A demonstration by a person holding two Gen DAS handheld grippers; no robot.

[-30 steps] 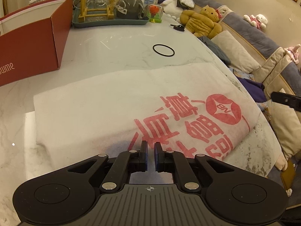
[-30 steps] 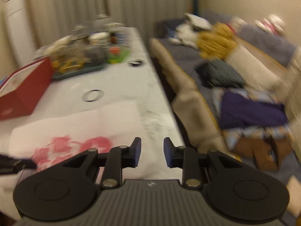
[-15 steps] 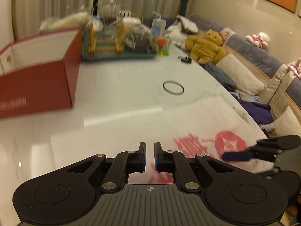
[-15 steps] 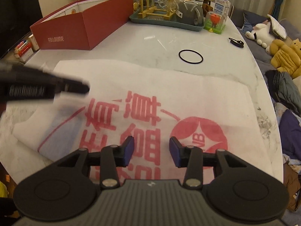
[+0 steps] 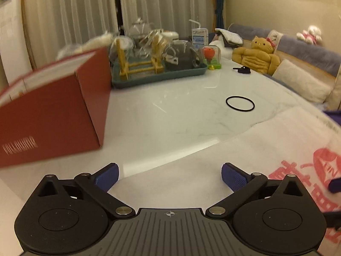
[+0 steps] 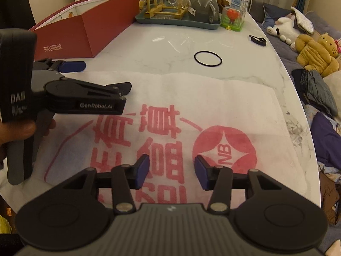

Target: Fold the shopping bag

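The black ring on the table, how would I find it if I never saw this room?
Start at the white marble table and find the white shopping bag with red print lying flat on it. Just past the bag's far edge, on bare marble before the green tray of glassware, lies the black ring. It is a thin, empty, flat hoop, unlike the small solid black clip nearer the sofa side.

The red box is smeared by motion in the left wrist view, its white lettering unreadable there, and its left end runs off the picture. The shopping bag has its near edge hidden behind the right tool; in the left wrist view its red print is cut by the right edge. The glassware on the green tray is too blurred to sort. A hand is cut off at left.
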